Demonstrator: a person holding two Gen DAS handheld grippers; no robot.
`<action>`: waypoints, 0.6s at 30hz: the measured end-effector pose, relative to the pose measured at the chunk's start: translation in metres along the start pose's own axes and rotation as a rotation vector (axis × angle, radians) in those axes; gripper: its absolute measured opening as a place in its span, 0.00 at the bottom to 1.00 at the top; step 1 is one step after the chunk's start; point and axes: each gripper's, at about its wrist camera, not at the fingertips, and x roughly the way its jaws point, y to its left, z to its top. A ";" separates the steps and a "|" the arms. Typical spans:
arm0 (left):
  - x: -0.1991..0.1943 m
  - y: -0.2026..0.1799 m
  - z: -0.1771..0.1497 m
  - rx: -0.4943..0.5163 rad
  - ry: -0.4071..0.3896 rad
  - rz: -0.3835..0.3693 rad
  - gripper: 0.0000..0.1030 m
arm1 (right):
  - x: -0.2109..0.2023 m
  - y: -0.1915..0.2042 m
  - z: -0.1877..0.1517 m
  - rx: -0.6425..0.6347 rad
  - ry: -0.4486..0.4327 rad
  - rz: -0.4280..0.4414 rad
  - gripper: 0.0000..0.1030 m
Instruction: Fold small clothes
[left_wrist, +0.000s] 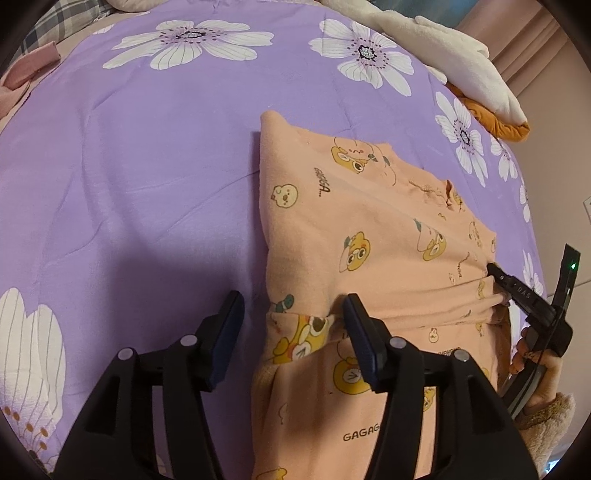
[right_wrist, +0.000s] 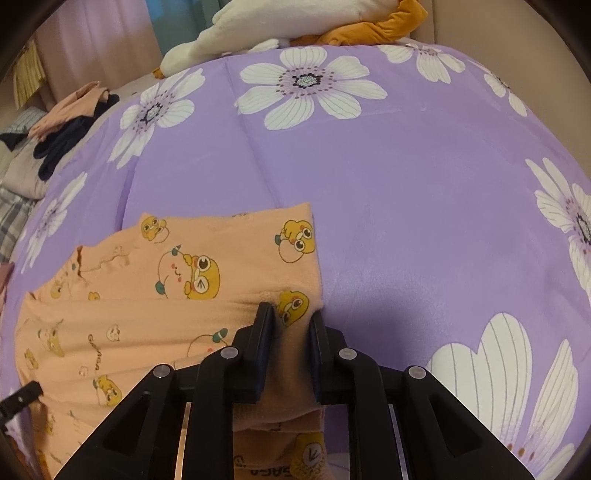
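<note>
A peach garment (left_wrist: 369, 221) printed with yellow cartoon ducks lies folded on a purple flowered bedcover (left_wrist: 129, 166). My left gripper (left_wrist: 291, 310) is open. Its left finger hangs over the bedcover and its right finger rests on the cloth, with the garment's left edge between them, not pinched. In the right wrist view the right gripper (right_wrist: 291, 317) is shut on a raised fold at the right edge of the garment (right_wrist: 147, 314). The same right gripper (left_wrist: 517, 291) shows in the left wrist view, pinching the bunched cloth. A hand in a fluffy sleeve (left_wrist: 546, 417) holds it.
A white and orange plush toy (right_wrist: 295, 22) lies at the far edge of the bed. A pile of dark and peach clothes (right_wrist: 74, 110) sits at the far left. A pink cloth (left_wrist: 29, 70) and a plaid fabric (left_wrist: 62, 18) lie beyond the bedcover.
</note>
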 end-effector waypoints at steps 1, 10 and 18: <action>0.000 0.001 0.000 -0.002 -0.001 -0.006 0.55 | 0.000 0.000 0.000 -0.001 -0.004 -0.003 0.15; -0.002 0.006 -0.001 -0.021 -0.014 -0.049 0.56 | 0.001 0.003 -0.002 -0.010 -0.018 -0.020 0.17; -0.001 0.005 -0.001 -0.019 -0.017 -0.052 0.57 | 0.001 0.002 -0.003 -0.007 -0.027 -0.015 0.17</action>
